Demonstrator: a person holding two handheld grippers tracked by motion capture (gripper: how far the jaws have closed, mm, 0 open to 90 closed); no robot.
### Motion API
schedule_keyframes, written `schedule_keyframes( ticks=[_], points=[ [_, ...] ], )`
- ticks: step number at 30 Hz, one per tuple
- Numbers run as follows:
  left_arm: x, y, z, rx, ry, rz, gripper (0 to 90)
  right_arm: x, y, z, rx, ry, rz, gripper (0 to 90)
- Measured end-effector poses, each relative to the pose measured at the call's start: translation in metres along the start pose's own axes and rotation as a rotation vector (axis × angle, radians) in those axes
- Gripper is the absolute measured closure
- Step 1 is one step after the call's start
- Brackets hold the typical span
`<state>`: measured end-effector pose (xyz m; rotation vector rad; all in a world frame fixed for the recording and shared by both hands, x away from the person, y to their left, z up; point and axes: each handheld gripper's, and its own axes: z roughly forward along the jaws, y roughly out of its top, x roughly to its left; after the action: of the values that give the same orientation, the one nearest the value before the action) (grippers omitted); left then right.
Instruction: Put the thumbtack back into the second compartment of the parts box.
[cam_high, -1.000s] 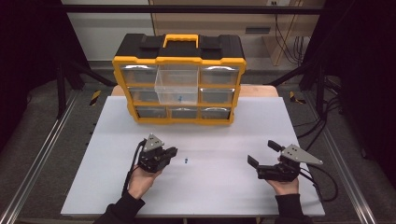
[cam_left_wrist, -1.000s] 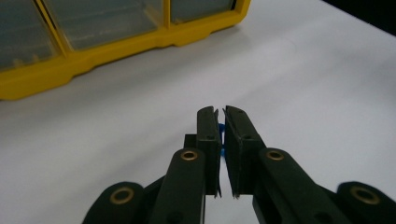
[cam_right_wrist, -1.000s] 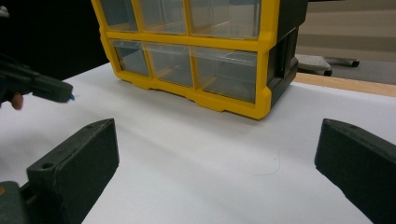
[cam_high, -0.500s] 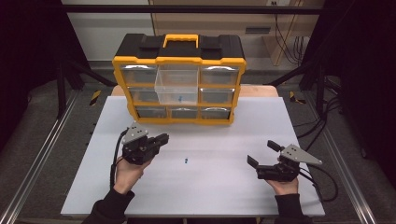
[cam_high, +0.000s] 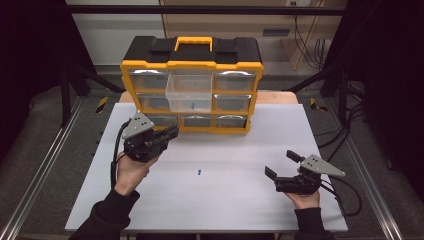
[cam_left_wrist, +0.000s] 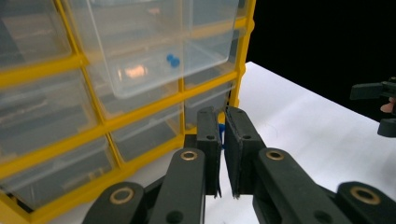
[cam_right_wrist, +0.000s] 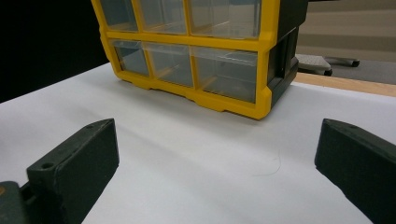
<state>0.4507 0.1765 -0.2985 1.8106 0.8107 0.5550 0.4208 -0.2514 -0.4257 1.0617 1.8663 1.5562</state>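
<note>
The left hand-held gripper (cam_left_wrist: 223, 140) is pinching a tiny blue piece (cam_left_wrist: 222, 132) near the open drawer (cam_high: 191, 91); a loosening grip risks dropping it short.

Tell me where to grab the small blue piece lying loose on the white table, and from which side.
Take the small blue piece across its short sides, coming straight down from above. It is tiny and lies flat on the white table with open surface all round, so a level approach would likely only push it along. The right gripper rests open beside it, its fingers spread wide; narrow them first.
</note>
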Motion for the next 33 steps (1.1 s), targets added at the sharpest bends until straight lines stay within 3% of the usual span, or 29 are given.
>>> schedule_keyframes(
  ticks=[7,19,33],
  points=[
    [-0.002,0.028,-0.012,-0.043,-0.004,0.02,83.6,0.0,0.0,0.0,0.0,-0.002,0.004,0.6],
    [0.0,0.065,-0.021,-0.076,0.011,0.044,83.6,0.001,0.001,-0.001,0.001,0.001,0.013,0.6],
    [0.004,0.096,-0.003,-0.063,0.049,0.075,83.6,0.0,0.001,-0.001,-0.003,0.0,0.004,0.6]
  ],
)
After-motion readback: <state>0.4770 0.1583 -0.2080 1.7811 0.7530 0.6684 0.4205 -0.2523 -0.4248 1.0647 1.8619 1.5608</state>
